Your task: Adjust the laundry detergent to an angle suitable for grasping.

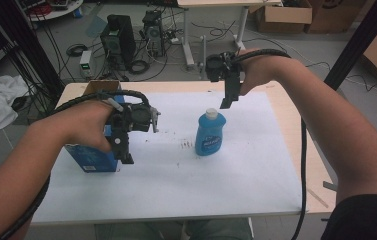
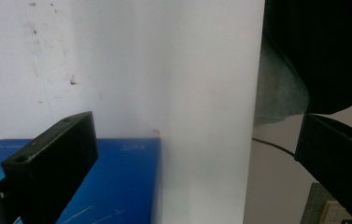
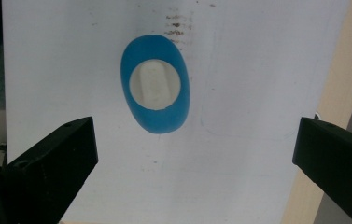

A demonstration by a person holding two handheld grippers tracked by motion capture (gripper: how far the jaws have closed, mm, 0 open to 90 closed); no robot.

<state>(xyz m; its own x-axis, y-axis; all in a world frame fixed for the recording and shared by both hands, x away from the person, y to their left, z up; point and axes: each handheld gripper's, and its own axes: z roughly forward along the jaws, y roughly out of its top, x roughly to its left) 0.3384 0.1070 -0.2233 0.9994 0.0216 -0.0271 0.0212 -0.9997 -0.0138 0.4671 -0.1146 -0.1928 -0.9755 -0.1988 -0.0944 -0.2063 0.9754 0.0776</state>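
Note:
A blue bottle (image 1: 210,134) with a white cap stands upright near the middle of the white sheet (image 1: 176,185). My right gripper (image 1: 225,102) hangs just above and behind it, jaws pointing down. In the right gripper view the bottle (image 3: 155,84) is seen from above, ahead of the right gripper (image 3: 194,140), which is open and empty. A blue box (image 1: 92,159) stands at the sheet's left. My left gripper (image 1: 125,156) points down beside the box's right face. The left gripper view shows the box (image 2: 113,182) behind one jaw of the left gripper (image 2: 192,154), open with nothing held.
The sheet covers a wooden table (image 1: 296,130) whose bare edge shows at right. Dark smudges (image 1: 187,145) mark the sheet left of the bottle. On the floor beyond the table stand computer towers (image 1: 118,40), cables and cardboard boxes (image 1: 281,17). A black post (image 1: 356,45) rises at right.

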